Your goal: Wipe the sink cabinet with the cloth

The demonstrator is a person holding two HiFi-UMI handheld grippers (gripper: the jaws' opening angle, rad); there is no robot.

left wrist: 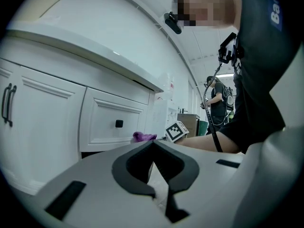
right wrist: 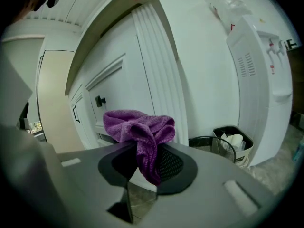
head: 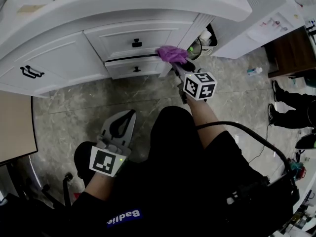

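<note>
Now | right tool (right wrist: 142, 152) clamped on cloth (right wrist: 137, 123) at cabinet drawer (head: 148, 36) edge | left tool (left wrist: 152, 145) closed, empty

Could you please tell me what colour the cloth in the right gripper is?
Purple; the cloth shows best in the right gripper view.

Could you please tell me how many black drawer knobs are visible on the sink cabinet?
2: the upper knob on the top drawer and the lower knob on the drawer beneath, both left of the purple cloth. More may be hidden out of frame.
</note>
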